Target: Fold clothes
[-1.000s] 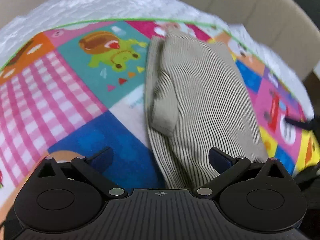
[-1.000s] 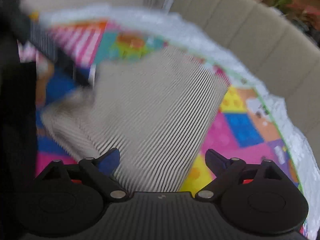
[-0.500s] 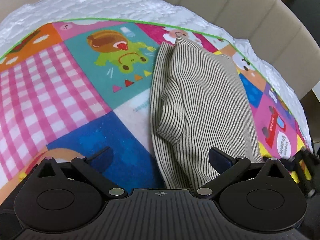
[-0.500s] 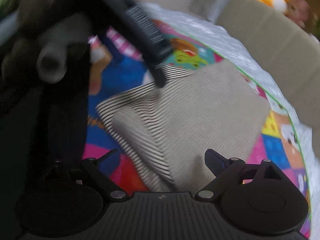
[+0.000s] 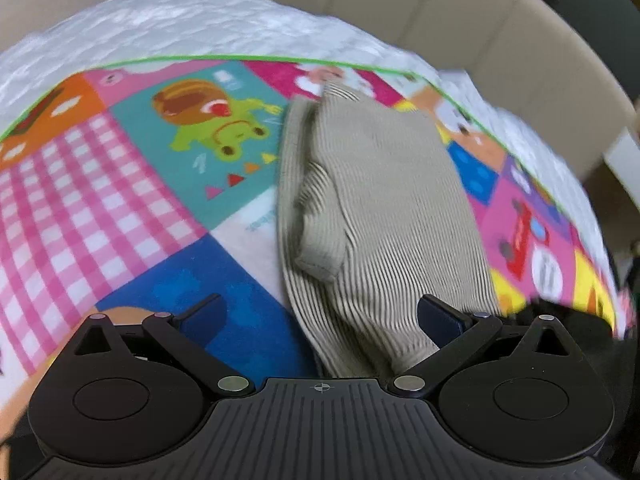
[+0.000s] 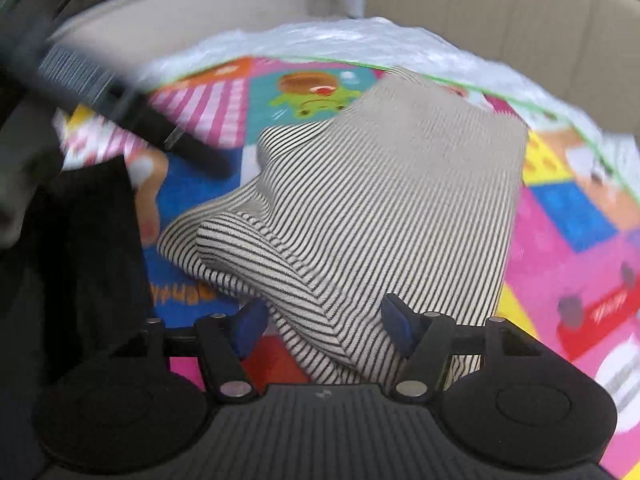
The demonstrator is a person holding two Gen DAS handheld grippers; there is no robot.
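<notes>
A beige and black striped garment [image 5: 380, 208] lies folded into a long rectangle on a colourful play mat [image 5: 100, 200], with a sleeve tucked on top at its left side. My left gripper [image 5: 320, 312] hovers open and wide over the garment's near end, its right finger above the cloth and its left finger above the blue patch. In the right wrist view the garment [image 6: 380, 200] fills the middle. My right gripper [image 6: 322, 324] stands open but narrowed, with the garment's near folded corner between its fingers. The left gripper [image 6: 100, 92] shows as a dark blur at upper left.
The mat [image 6: 580, 208] lies on a white quilted cover [image 5: 180, 28], ringed by a beige padded backrest [image 5: 440, 12]. Dark clothing of the person [image 6: 80, 260] fills the left of the right wrist view. A dark shape [image 5: 580, 320] sits at the mat's right edge.
My right gripper has swung round to the garment's near corner and its fingers have drawn closer together around the cloth. My left gripper has stayed open, shifting only slightly.
</notes>
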